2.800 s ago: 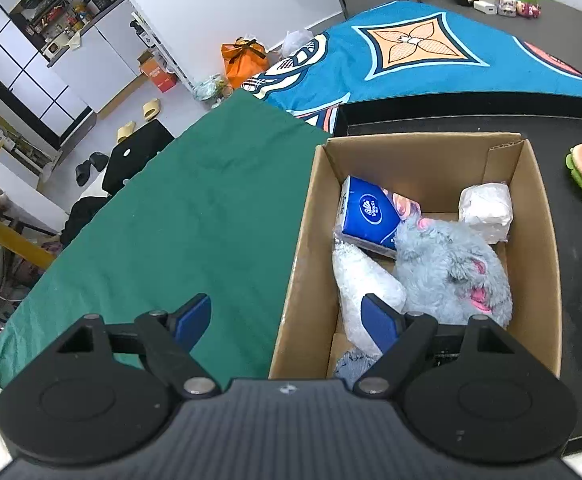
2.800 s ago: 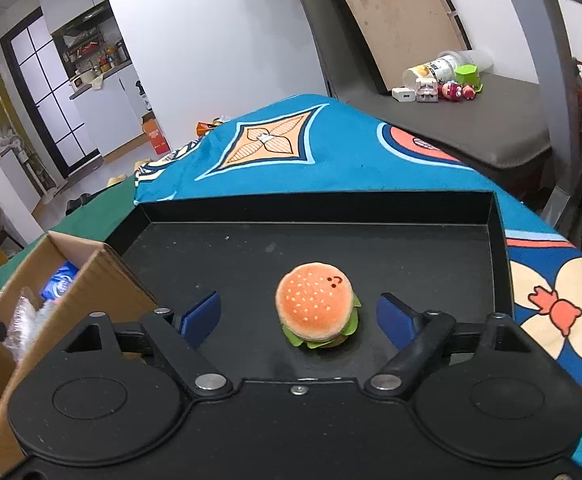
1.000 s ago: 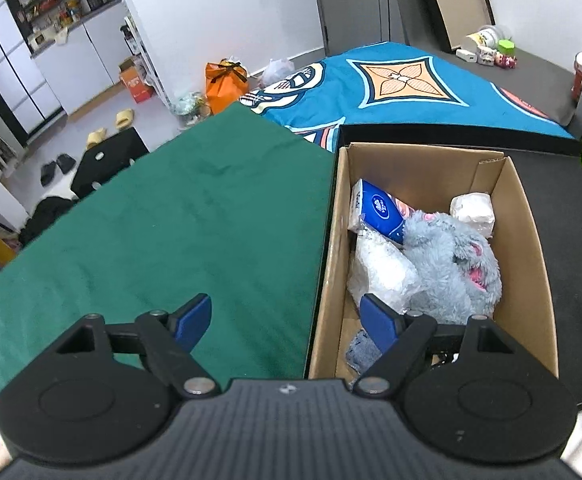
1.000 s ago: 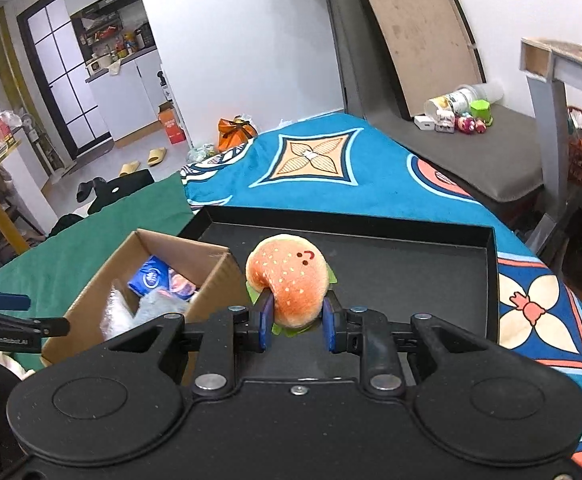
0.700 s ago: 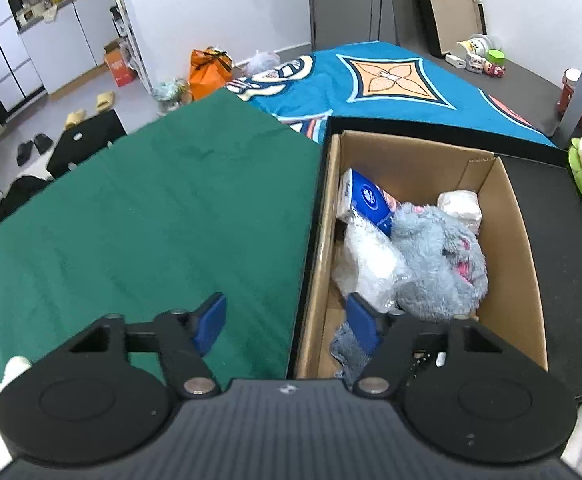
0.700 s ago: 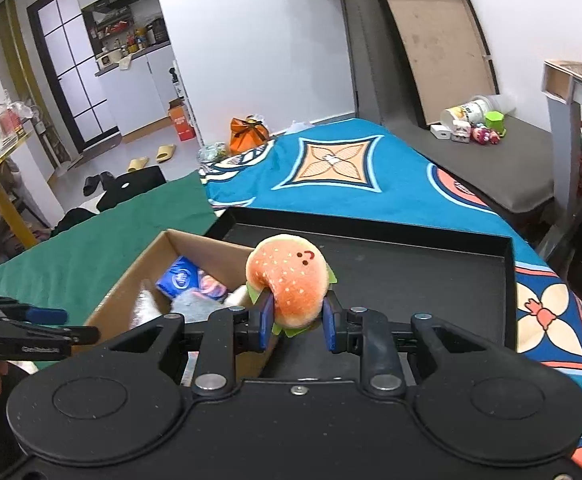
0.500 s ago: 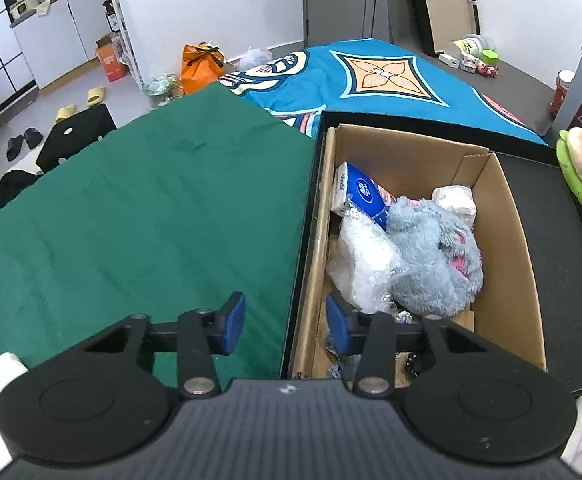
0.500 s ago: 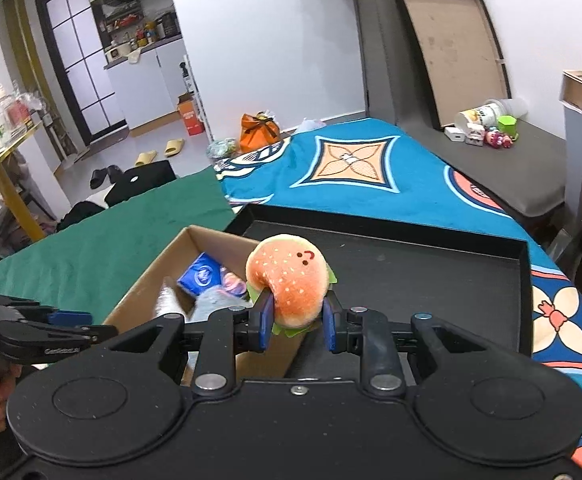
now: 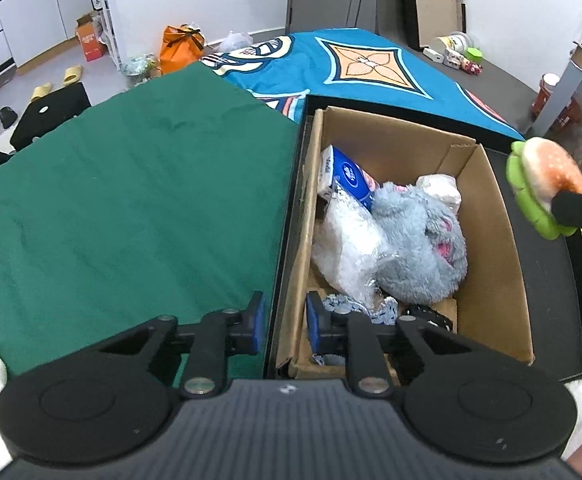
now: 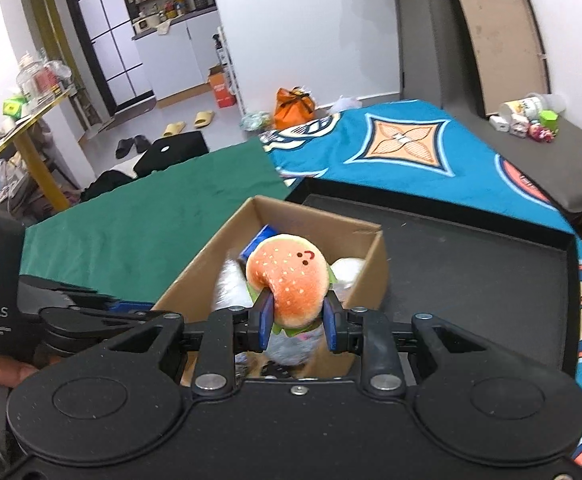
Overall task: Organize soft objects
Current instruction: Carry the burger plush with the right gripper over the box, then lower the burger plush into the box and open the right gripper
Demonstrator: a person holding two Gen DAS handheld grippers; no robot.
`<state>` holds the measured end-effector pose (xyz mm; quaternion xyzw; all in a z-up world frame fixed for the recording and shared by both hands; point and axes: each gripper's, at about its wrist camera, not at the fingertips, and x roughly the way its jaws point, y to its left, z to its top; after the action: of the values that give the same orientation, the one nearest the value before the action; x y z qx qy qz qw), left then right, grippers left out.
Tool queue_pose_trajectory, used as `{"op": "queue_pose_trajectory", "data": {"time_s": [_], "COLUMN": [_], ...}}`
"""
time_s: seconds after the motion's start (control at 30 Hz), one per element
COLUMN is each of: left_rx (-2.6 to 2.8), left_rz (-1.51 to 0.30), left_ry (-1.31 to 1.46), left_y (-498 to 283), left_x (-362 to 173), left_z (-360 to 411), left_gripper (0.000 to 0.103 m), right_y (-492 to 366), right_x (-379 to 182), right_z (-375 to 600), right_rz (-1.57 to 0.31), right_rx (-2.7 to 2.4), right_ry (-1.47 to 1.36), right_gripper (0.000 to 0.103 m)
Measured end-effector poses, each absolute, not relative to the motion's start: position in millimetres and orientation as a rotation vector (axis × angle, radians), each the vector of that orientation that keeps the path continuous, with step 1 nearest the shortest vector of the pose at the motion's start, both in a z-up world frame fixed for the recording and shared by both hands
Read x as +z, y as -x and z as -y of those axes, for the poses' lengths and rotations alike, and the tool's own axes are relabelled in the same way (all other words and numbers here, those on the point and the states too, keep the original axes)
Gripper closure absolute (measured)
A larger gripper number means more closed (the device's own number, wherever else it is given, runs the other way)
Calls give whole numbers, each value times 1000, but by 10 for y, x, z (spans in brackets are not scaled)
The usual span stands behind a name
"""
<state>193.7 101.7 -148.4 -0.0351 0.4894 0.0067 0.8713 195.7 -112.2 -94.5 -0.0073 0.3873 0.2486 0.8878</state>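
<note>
Plush burger [image 10: 289,286] upright, bun uppermost

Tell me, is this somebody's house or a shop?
Probably somebody's home. There are slippers on the floor, a little kitchen with white cabinets behind a glass door, and a patterned blue cloth spread on the table beside a cardboard box of soft toys.
</note>
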Motion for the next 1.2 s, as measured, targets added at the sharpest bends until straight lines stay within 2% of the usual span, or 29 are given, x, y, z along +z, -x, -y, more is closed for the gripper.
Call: {"op": "queue_pose_trajectory", "data": {"time_s": [0.1, 0.43, 0.47, 0.57, 0.97, 1.1, 1.2], "left_rx": [-14, -35, -35, -36, -37, -29, -12], "left_rz": [-1024, -1015, -1015, -1014, -1020, -1020, -997], "left_ry": [76, 99, 99, 100, 119, 99, 64], "left_y": [-1925, -1906, -1909, -1910, -1930, -1936, -1912], "left_x": [-1496, -1497, -1497, -1499, -1497, -1474, -1417], "left_z": [-1010, -1051, -1055, -1057, -1083, -1068, -1030], "left_gripper": [94, 95, 95, 95, 95, 92, 91], "right_y": [-1925, -1864, -1864, -1882, -1805, -1783, -1768], "right_x": [-970, -1092, -1116, -1250, -1265, -1232, -1218], "right_z": [1054, 804, 776, 726, 974, 1027, 1109], "right_rz": [-822, -877, -888, -959, -967, -946, -937], "right_rx": [530, 589, 601, 621, 566, 547, 530], "right_ry": [10, 1, -3, -17, -76, -93, -122], "right_gripper": [77, 76, 72, 49, 45, 37, 36]}}
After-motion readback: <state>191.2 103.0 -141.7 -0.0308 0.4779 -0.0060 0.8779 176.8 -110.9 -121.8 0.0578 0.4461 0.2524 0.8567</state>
